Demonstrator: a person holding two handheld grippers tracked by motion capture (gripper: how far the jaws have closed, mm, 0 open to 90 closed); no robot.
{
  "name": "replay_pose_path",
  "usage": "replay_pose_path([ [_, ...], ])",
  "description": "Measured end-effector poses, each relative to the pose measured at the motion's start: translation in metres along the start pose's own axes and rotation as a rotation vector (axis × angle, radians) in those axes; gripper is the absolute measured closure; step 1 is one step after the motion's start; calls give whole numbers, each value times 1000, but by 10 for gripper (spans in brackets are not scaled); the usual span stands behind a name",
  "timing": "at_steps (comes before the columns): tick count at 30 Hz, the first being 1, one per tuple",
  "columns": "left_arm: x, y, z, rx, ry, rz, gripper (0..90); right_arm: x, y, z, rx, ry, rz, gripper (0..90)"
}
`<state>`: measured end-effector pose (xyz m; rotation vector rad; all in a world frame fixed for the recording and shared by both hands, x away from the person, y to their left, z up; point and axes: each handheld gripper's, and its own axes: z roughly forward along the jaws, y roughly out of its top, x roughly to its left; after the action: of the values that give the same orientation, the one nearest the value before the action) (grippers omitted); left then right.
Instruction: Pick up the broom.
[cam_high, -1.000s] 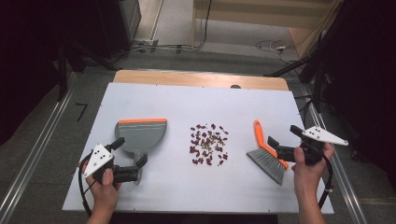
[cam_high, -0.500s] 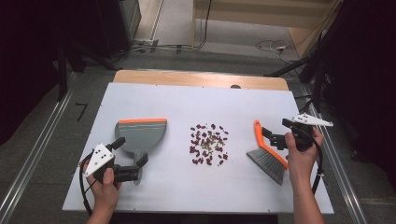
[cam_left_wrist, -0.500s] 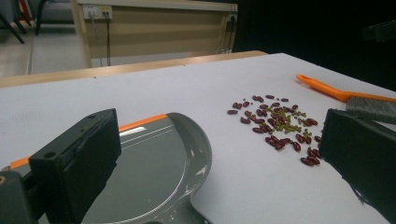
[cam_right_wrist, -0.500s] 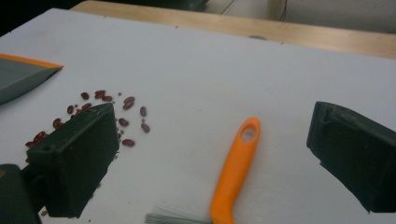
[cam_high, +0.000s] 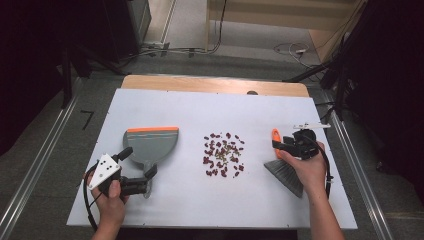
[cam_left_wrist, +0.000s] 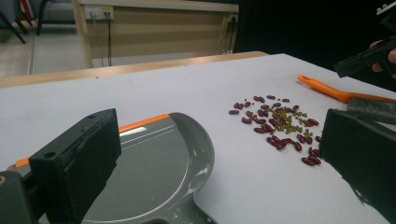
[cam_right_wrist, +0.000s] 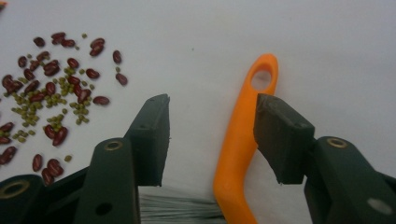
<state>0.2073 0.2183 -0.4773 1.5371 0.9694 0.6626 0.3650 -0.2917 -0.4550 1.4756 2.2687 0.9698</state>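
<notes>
Two tools: our right tool (cam_right_wrist: 210, 140) has been closing, brush handle (cam_right_wrist: 243, 126) between its jaws, ungripped; left (cam_left_wrist: 210, 172) spread. Handle looks stiff, light; we'd pinch mid-handle.

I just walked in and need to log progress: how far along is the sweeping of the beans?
Nothing is swept yet: the beans lie in a loose pile on the table, apart from the dustpan. In hand: the right gripper has been closing around the brush handle without pinching it; the left gripper stands open at the dustpan. Gripping, sweeping and collecting remain.
</notes>
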Motion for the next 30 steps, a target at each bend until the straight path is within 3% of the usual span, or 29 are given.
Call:
replay_pose_path([
  [4, -1, 0, 0, 7, -3, 7, 0, 0, -4, 6, 61, -24, -11, 485],
  [9, -1, 0, 0, 6, -2, 7, 0, -4, -9, 16, 132, -62, 12, 532],
  [16, 0, 0, 0, 6, 0, 4, 0, -2, -15, 23, 188, -101, 10, 595],
  [19, 0, 0, 0, 7, 2, 2, 0, 4, -19, 24, 172, -157, -10, 629],
  [23, -1, -1, 2, 15, 1, 2, 0, 4, -18, 24, 190, -150, 3, 643],
  [30, -2, 0, 1, 16, 3, 7, 0, 0, -20, 23, 167, -137, 17, 671],
])
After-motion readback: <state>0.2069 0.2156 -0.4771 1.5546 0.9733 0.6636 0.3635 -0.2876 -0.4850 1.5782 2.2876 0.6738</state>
